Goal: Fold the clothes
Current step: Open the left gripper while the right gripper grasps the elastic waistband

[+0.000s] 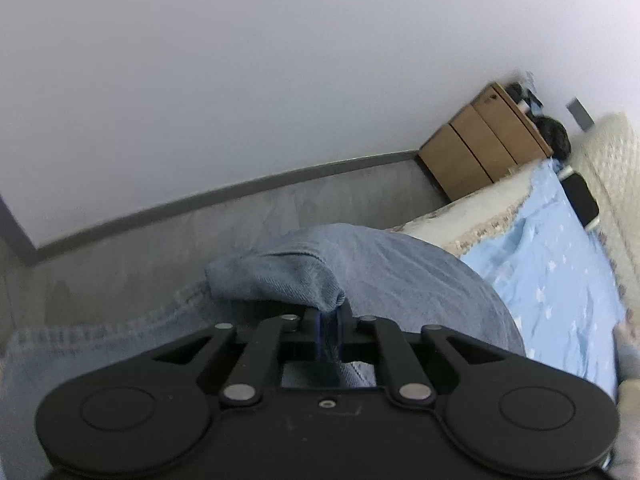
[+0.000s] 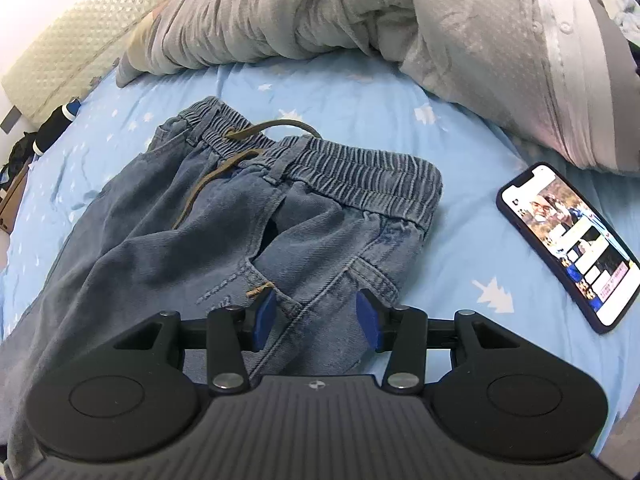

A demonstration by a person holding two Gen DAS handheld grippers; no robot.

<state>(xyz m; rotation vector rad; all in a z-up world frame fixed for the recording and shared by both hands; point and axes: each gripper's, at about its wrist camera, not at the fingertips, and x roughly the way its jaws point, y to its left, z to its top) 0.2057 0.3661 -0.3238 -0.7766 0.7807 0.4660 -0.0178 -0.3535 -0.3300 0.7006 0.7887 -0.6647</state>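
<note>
Jeans half lifted off the bed, L gripper pinching denim, R gripper spread.

L gripper (image 1: 329, 330) clamped on a jeans (image 2: 248, 216) fold held up over the bed edge, bare floor (image 1: 168, 248) beyond. R gripper (image 2: 316, 314) apart, low over the pocket area; waistband lies flat on the blue sheet (image 2: 360, 96). Free sheet to the right up to a lit phone (image 2: 570, 244), its screen text too small to read; grey duvet (image 2: 320, 8) bunched beyond the waistband.

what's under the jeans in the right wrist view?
The jeans lie flat on the light blue star-print sheet, which shows on all visible sides. Whatever sits directly beneath the denim is covered. The phone lies beside them on the sheet, not under them.
</note>
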